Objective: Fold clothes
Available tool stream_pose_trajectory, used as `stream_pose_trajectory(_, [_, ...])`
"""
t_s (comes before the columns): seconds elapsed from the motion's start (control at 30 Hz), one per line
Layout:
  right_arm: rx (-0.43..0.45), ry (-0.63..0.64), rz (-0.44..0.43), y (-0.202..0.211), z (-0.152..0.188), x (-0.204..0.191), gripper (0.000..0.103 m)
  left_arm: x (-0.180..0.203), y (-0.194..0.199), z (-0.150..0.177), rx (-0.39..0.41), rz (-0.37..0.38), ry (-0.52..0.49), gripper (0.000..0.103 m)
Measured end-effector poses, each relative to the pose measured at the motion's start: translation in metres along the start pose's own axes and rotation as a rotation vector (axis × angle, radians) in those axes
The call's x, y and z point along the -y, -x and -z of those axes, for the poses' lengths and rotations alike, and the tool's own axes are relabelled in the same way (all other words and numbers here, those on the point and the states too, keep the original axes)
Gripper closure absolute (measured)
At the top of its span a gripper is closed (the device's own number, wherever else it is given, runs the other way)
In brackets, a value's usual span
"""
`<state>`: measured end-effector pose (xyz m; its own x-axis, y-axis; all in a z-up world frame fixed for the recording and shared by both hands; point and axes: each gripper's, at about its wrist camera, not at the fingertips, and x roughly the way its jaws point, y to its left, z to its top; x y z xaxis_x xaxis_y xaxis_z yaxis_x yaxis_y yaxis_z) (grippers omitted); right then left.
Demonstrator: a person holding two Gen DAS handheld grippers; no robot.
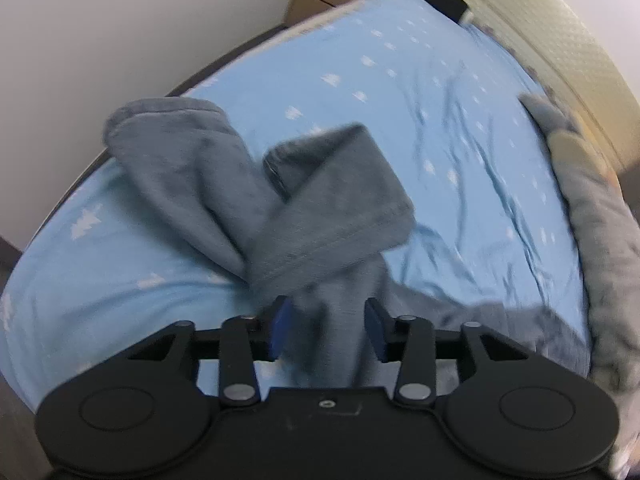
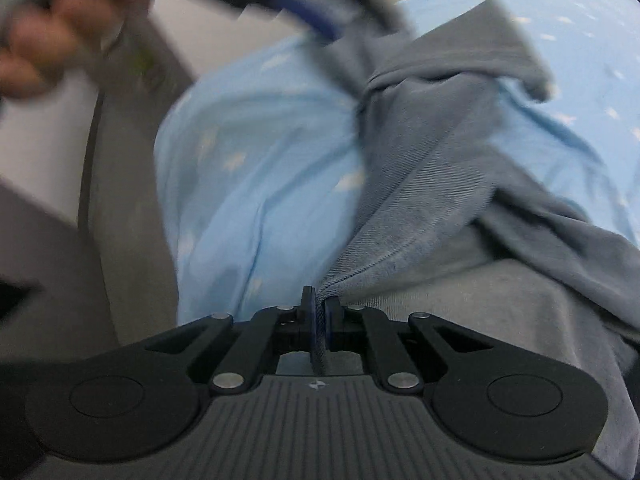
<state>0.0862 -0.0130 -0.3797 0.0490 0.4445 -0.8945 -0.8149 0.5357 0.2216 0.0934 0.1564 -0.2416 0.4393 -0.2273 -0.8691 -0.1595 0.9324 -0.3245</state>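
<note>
The right gripper (image 2: 319, 316) pinched the grey garment's (image 2: 424, 184) hem. The left gripper's (image 1: 328, 322) jaws stood spread around a bunched fold of it, over the blue sheet (image 1: 460, 120).

Left gripper (image 2: 320, 12) motion-blurred top of right view, hand (image 2: 36, 52) smeared too. Garment (image 1: 320, 216) blurry, lower part hidden behind left gripper body. Blanket (image 1: 600, 240) cut off right.

Blue-sheeted bed (image 1: 400, 92) under crumpled grey garment (image 1: 320, 208), grey blanket (image 1: 600, 240) alongside.
</note>
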Motion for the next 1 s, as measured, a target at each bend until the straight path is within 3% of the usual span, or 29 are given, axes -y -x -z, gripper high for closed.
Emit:
stream_pose_trajectory(0.07, [-0.040, 0.050, 0.021, -0.015, 0.005, -0.008, 0.099, 0.009, -0.005, 0.004, -0.002, -0.014, -0.036, 0.058])
stream_pose_trajectory(0.2, [-0.021, 0.009, 0.043, -0.014, 0.006, -0.008, 0.098, 0.019, -0.024, -0.002, 0.012, -0.065, -0.074, 0.058])
stream_pose_trajectory(0.3, [0.003, -0.104, 0.027, -0.002, 0.010, 0.002, 0.098, 0.027, -0.042, -0.013, 0.027, -0.109, -0.104, 0.057])
stream_pose_trajectory(0.5, [0.051, -0.329, -0.006, 0.021, 0.019, 0.021, 0.097, 0.055, -0.081, -0.035, 0.028, -0.120, -0.241, 0.047])
stream_pose_trajectory(0.67, [0.114, -0.571, -0.036, 0.041, 0.028, 0.047, 0.091, 0.066, -0.110, -0.044, -0.011, -0.162, -0.332, 0.047])
stream_pose_trajectory(0.73, [0.138, -0.654, -0.046, 0.046, 0.029, 0.059, 0.080, 0.060, -0.115, -0.050, -0.024, -0.142, -0.298, 0.049])
stream_pose_trajectory(0.8, [0.170, -0.740, -0.056, 0.051, 0.029, 0.073, 0.063, 0.050, -0.119, -0.058, -0.034, -0.110, -0.235, 0.058])
stream_pose_trajectory(0.87, [0.223, -0.817, -0.070, 0.055, 0.026, 0.085, 0.058, 0.039, -0.120, -0.068, -0.030, -0.089, -0.164, 0.088])
stream_pose_trajectory(0.93, [0.261, -0.906, -0.080, 0.058, 0.023, 0.099, 0.054, 0.027, -0.120, -0.077, -0.029, -0.066, -0.118, 0.100])
stream_pose_trajectory(1.0, [0.276, -0.963, -0.086, 0.054, 0.017, 0.111, 0.053, 0.012, -0.113, -0.083, -0.017, -0.038, -0.050, 0.101])
